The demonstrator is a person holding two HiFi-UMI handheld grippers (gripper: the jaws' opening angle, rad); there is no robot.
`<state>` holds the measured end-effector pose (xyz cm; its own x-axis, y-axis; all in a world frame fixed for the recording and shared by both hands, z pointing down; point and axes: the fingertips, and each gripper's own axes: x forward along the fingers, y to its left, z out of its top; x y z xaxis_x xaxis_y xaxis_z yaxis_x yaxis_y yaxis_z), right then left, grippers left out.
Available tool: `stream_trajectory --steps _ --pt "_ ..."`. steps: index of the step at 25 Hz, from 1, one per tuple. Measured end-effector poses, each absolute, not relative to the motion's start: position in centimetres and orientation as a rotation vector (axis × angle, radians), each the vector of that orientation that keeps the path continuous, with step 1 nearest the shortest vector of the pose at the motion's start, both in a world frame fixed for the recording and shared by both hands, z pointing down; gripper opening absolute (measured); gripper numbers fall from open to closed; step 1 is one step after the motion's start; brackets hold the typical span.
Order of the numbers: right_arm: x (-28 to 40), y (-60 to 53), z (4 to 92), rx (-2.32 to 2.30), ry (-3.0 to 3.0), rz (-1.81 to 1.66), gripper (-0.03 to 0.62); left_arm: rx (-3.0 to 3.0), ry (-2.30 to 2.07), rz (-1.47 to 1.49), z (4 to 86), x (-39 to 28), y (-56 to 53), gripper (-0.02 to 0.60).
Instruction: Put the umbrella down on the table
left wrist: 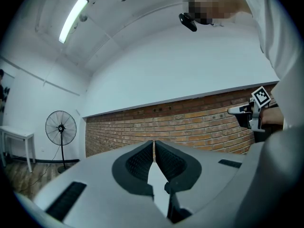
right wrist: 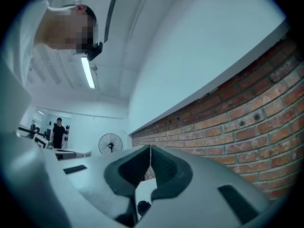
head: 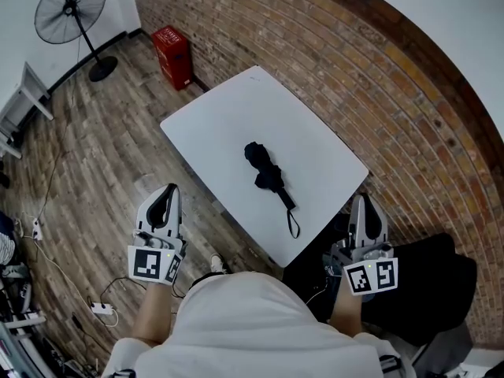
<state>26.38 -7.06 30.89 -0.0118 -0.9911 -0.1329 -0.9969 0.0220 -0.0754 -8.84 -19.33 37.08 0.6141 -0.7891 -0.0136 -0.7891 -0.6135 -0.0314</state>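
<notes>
A folded black umbrella (head: 268, 176) lies on the white table (head: 220, 116), its wrist strap trailing toward the near edge. My left gripper (head: 164, 203) hangs off the table's left side, jaws closed with nothing between them. My right gripper (head: 365, 217) hovers past the table's near right corner, also shut and empty. In the left gripper view the jaw tips (left wrist: 154, 142) meet in front of the brick wall. In the right gripper view the tips (right wrist: 150, 147) touch, and a bit of the umbrella (right wrist: 142, 207) shows below them.
A brick wall (head: 378, 77) runs behind the table. A red box (head: 173, 55) and a standing fan (head: 75, 10) are on the wooden floor at the far left. A white shelf (head: 20, 101) and cables (head: 47, 235) lie at the left. A person (right wrist: 59, 132) stands far off.
</notes>
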Motion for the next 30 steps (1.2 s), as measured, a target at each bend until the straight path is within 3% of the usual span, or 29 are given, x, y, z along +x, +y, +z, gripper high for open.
stream_trajectory --steps 30 --pt "25.5 -9.4 32.6 -2.158 2.228 0.087 0.019 -2.796 1.387 -0.005 37.8 -8.8 -18.0 0.035"
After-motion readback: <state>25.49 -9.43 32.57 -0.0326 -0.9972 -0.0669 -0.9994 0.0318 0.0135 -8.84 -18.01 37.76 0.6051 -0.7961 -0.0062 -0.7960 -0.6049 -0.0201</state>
